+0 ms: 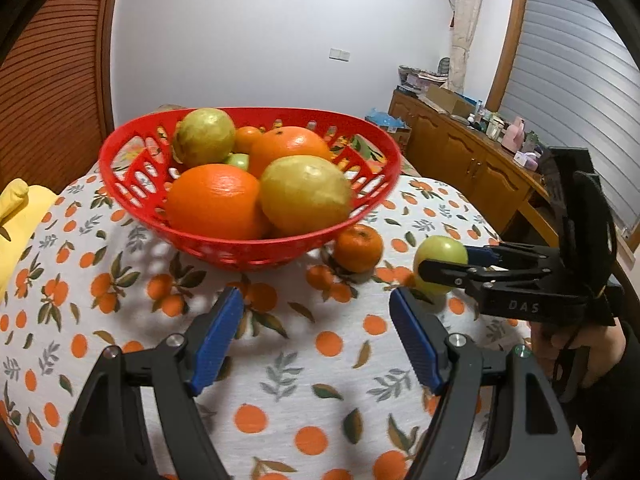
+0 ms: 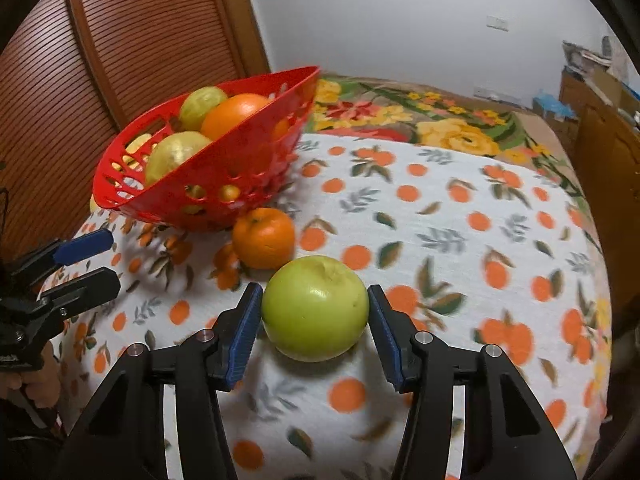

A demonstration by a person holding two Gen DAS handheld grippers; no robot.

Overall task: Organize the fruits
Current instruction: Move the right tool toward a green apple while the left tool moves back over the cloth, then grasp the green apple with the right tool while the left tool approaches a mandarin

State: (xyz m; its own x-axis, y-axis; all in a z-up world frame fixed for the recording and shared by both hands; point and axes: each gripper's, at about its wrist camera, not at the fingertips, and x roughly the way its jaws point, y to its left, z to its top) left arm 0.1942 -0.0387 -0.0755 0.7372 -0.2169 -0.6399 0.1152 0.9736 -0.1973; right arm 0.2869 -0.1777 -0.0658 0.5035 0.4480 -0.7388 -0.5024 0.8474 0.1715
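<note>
A red basket (image 1: 248,246) (image 2: 240,160) stands on the orange-print cloth and holds large oranges (image 1: 216,204) and yellow-green fruits (image 1: 306,194). A mandarin (image 1: 358,248) (image 2: 264,238) lies on the cloth against the basket's base. Just in front of it a green apple (image 2: 316,316) (image 1: 440,246) rests on the cloth. My right gripper (image 2: 315,292) (image 1: 444,264) is shut on the apple, with a blue pad against each side. My left gripper (image 1: 316,296) (image 2: 109,258) hangs open over the cloth in front of the basket, with nothing between its fingers.
A yellow object (image 1: 16,216) lies at the cloth's left edge. A cluttered wooden sideboard (image 1: 460,148) runs along the right. A louvred wooden door (image 2: 120,40) stands behind the basket. A floral blanket (image 2: 420,120) covers the far end. A person's hand (image 1: 592,356) grips the right tool.
</note>
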